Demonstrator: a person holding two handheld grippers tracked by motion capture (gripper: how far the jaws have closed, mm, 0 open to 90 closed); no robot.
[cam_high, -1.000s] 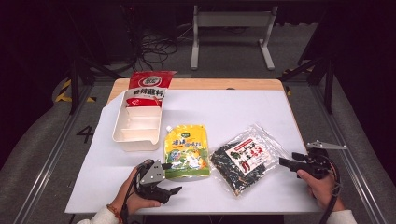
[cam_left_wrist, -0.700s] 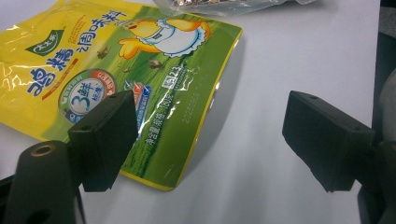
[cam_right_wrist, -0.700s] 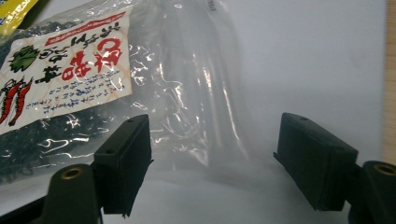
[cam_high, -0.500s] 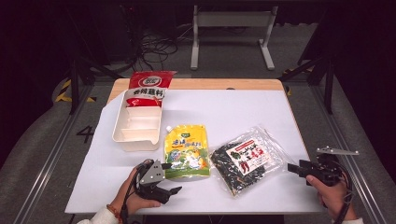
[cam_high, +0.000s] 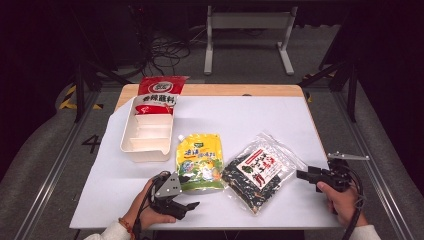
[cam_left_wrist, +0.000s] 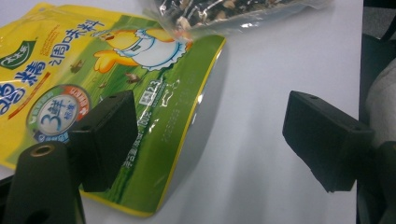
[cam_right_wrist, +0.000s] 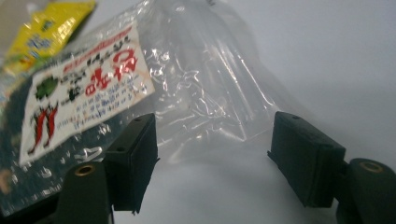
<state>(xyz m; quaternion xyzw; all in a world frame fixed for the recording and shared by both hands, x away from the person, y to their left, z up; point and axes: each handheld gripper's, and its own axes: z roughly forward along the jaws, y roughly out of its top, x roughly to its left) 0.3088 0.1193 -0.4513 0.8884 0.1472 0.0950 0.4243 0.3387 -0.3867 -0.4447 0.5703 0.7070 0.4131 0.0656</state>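
A yellow-green snack pouch (cam_high: 199, 161) lies flat at the middle of the white table cover. To its right is a clear bag of dark dried spices (cam_high: 257, 172) with a white and red label. My left gripper (cam_high: 192, 205) rests open at the pouch's near corner. In the left gripper view it (cam_left_wrist: 215, 140) has one jaw over the pouch (cam_left_wrist: 154, 70) and the other over bare cover. My right gripper (cam_high: 300, 174) is open just right of the clear bag. In the right gripper view its jaws (cam_right_wrist: 219, 158) straddle the bag's empty clear edge (cam_right_wrist: 205, 102).
A white divided tray (cam_high: 129, 145) stands at the left, with a red sauce pouch (cam_high: 160, 92) leaning on its far end. The table's front edge (cam_high: 210, 227) lies just under both hands. A metal stand (cam_high: 245, 20) stands on the floor beyond the table.
My right gripper backed off to the right half a second ago and has come back left to the clear bag's edge. The left gripper has stayed put.
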